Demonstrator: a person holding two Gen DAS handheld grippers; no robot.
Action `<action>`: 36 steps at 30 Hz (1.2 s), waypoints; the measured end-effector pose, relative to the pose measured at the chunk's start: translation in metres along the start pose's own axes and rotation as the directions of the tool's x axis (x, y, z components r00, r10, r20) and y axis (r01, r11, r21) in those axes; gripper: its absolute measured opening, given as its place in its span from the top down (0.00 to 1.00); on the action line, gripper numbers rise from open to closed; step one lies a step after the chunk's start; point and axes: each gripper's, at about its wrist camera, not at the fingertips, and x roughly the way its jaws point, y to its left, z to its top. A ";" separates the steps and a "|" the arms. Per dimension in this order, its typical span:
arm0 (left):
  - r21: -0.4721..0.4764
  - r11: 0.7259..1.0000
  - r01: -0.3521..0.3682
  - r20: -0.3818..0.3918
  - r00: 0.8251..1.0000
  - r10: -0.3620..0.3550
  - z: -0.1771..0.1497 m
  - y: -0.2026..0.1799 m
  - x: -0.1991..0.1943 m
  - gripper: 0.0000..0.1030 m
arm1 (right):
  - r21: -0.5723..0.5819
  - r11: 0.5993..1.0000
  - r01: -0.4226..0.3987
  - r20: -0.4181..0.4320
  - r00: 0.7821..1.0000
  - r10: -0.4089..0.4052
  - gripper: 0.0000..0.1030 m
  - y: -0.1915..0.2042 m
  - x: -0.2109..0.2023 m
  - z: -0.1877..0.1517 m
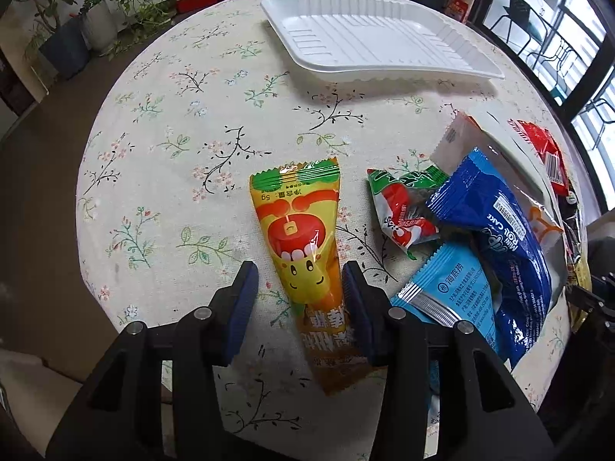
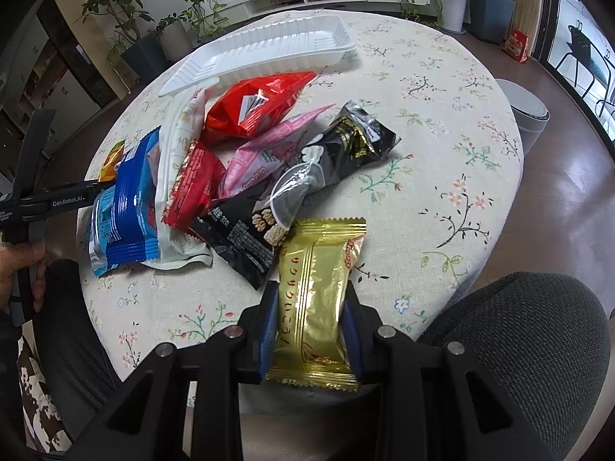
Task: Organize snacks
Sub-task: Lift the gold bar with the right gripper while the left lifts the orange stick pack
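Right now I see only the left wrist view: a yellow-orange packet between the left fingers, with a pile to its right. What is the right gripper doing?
Observer: The right gripper is shut on a gold packet.
Operator: Is anything in the pile hidden from me?
Observer: Yes, a pink packet lies between a red packet and a black-and-gold packet.
Operator: What lies nearest the gold one?
Observer: A black packet printed with puffed snacks, right beside its top left corner.
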 end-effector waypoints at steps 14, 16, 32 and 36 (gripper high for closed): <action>0.009 0.997 0.083 0.035 0.996 -0.083 -0.008 -0.005 -0.006 0.87 | 0.004 1.000 0.002 0.002 1.000 -0.002 0.68 0.000 0.000 -0.001; 0.006 0.995 0.097 0.037 0.995 -0.097 -0.008 -0.004 -0.006 0.87 | 0.007 1.000 0.003 0.006 1.000 -0.003 0.68 0.000 0.000 -0.001; -0.032 0.986 0.163 0.088 0.983 -0.159 -0.019 0.016 -0.020 0.87 | 0.072 0.997 -0.031 0.019 0.999 0.030 0.68 -0.012 -0.008 -0.001; -0.050 0.983 0.179 0.101 0.980 -0.174 -0.022 0.024 -0.023 0.87 | 0.086 0.995 -0.040 0.025 0.999 0.038 0.68 -0.015 -0.011 0.001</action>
